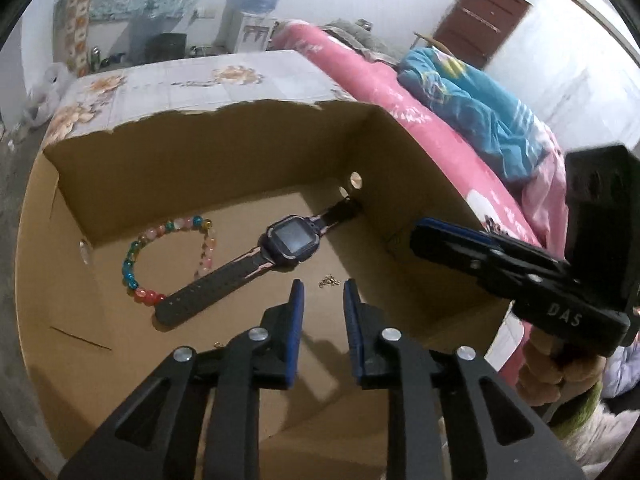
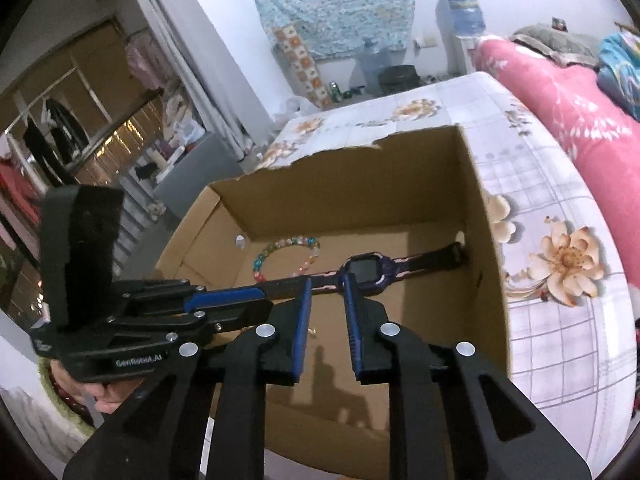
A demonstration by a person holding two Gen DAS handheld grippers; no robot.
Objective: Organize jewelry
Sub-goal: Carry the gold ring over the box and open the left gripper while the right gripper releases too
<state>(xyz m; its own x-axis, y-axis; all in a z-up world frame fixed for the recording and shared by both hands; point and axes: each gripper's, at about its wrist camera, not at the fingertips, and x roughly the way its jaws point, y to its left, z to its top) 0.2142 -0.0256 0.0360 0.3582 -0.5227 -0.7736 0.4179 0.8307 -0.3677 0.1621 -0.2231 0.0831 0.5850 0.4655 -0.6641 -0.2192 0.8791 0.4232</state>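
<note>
The left claw (image 1: 323,292) hangs inside the cardboard box (image 1: 224,148) with its blue-padded fingers (image 1: 297,308) a narrow gap apart and nothing between them. Bare box floor lies just past its tips, where a tiny gold chain piece (image 1: 329,281) rests alone, close to the gap but not touched.

The right claw (image 2: 327,292) is also parted narrowly and empty, held above the near part of the box. In the left wrist view it reaches in over the box's right wall (image 1: 424,184); in its own view the left claw (image 2: 256,300) crosses in from the left beside it, so the two tools sit close together and take up much of the near side.

Further in, a dark smartwatch (image 1: 294,240) lies flat and diagonal across the floor, one strap end pointing into the far right corner near two round holes in the wall, the other strap end pointing toward the near left. A bracelet of multicoloured beads (image 1: 160,256) lies in an open loop left of the watch; its red beads sit just beside the near strap end. The floor to the left and front of the bracelet is bare cardboard.

The far wall's top edge is torn and ragged. The box stands on a counter (image 2: 560,300) covered with a floral grid-pattern cloth, which shows as open surface to the box's right and behind it. A bed with pink bedding (image 1: 400,92) runs beyond that.
</note>
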